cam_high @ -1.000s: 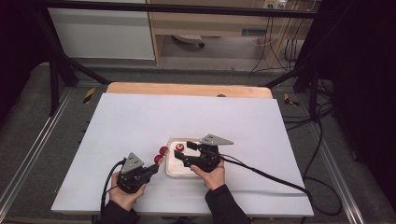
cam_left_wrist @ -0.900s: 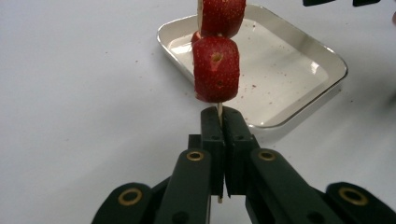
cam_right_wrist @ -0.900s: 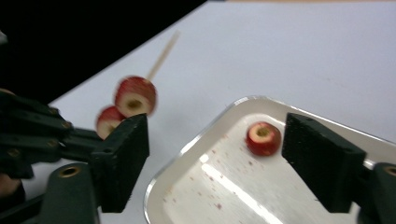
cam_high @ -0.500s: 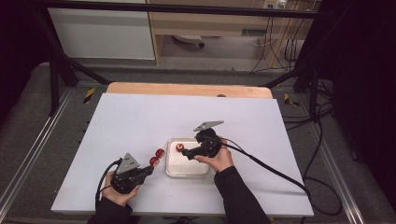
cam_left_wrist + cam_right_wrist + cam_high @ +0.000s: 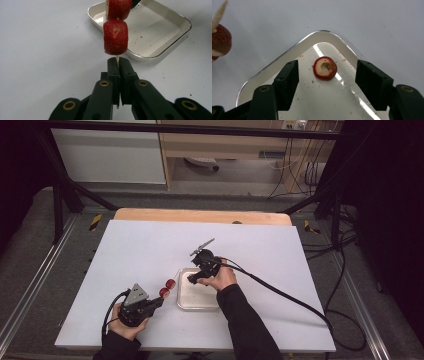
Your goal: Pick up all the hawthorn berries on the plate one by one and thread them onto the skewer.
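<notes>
Over the tray (image 5: 197, 302), at its 12 o'clock end, my right gripper (image 5: 327, 75) has moved up; jaws just narrowing, half-wide, around the loose slice (image 5: 325, 68), untouched. Left gripper (image 5: 117, 67) clamps the skewer (image 5: 117, 59).

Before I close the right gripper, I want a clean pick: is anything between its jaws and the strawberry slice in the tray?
Nothing visible. In the right gripper view the strawberry slice lies alone on the tray floor, in the open gap ahead of the right gripper; its jaws stand wide apart, clear of it.
</notes>
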The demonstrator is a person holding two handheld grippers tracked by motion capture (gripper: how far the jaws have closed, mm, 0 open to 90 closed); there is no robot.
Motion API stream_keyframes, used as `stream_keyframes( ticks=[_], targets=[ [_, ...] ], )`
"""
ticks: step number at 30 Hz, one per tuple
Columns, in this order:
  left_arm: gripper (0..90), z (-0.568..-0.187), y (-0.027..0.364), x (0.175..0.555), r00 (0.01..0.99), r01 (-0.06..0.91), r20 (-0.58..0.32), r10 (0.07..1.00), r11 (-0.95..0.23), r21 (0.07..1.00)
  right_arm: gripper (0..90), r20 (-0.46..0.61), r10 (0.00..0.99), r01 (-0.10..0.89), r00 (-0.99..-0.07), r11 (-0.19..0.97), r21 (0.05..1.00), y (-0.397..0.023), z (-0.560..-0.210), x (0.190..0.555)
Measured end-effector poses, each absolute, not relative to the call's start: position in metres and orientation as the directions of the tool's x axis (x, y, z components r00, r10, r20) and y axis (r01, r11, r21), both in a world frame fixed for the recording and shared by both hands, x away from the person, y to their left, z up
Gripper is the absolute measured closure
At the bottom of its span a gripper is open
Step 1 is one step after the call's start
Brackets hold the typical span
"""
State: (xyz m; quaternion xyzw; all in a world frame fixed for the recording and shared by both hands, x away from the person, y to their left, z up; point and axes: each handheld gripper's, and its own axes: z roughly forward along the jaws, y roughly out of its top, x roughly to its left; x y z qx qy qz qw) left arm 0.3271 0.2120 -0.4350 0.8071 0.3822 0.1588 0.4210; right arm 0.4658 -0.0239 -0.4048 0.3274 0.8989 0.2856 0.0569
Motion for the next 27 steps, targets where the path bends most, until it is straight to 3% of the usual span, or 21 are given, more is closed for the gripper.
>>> stream_keyframes(
  ticks=[9, 27],
  targets=[
    [88.0, -0.435, 0.211, 0.327, 0.659, 0.483, -0.061, 0.750, -0.359, 0.799, 49.8, 0.092, 0.616, 0.566, -0.782, 0.642, 0.518, -0.013, -0.410, 0.476],
    [88.0, -0.436, 0.210, 0.326, 0.663, 0.481, -0.058, 0.746, -0.365, 0.797, 61.1, 0.158, 0.638, 0.630, -0.754, 0.633, 0.450, -0.012, -0.419, 0.485]
  ],
)
